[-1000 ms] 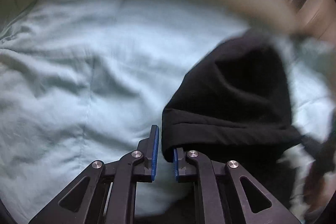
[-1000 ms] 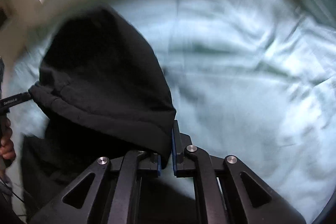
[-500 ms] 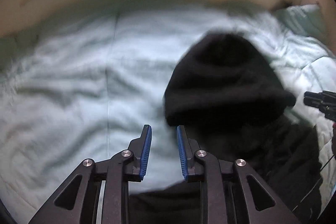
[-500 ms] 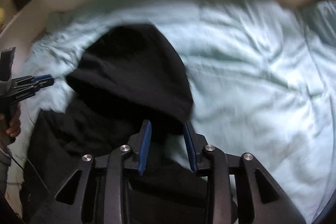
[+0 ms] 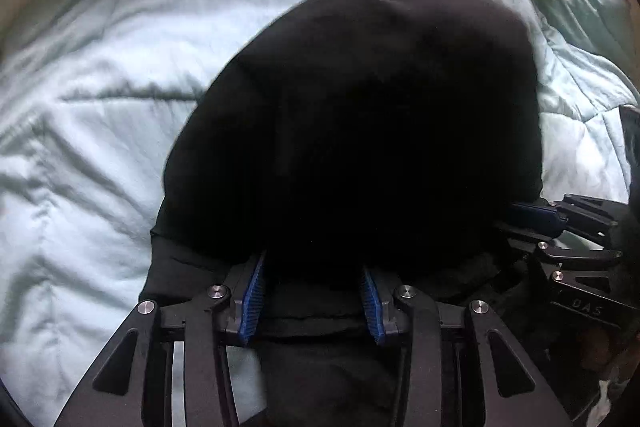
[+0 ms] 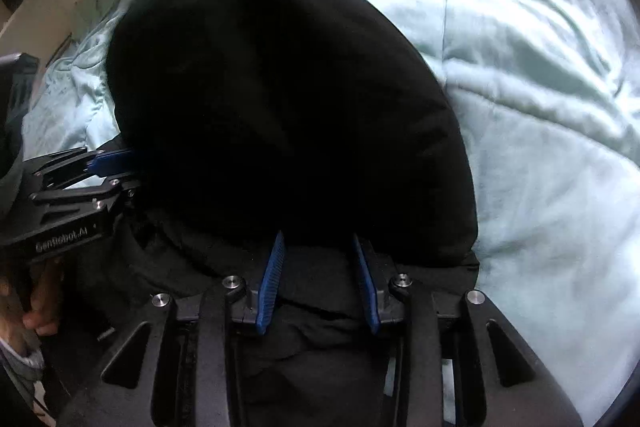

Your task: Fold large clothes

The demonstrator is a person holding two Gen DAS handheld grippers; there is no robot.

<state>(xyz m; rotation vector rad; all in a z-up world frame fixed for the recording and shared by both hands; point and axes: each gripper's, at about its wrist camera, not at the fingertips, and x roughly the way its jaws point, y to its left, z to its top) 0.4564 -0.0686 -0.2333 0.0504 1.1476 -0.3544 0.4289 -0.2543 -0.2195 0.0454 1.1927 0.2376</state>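
Left wrist view shows the black hooded garment (image 5: 360, 115) filling the centre of the frame, its rounded hood lying flat on the pale mint quilt (image 5: 88, 131), which spreads across the left side and the upper right. At the lower centre the left gripper (image 5: 314, 283) has its blue pads (image 5: 252, 297) spread wide apart, released, with the hood's lower edge lying over their tips and nothing pinched between them. At the right edge the right gripper (image 5: 532, 217) reaches in sideways toward the hood's rim. Right wrist view has the same dark hood (image 6: 280, 99) in the centre and left, with quilt (image 6: 552, 99) to the right. The right gripper (image 6: 318, 267) at the lower centre is likewise parted and holds nothing, while the left gripper (image 6: 114, 163) enters from the left edge beside the fabric.
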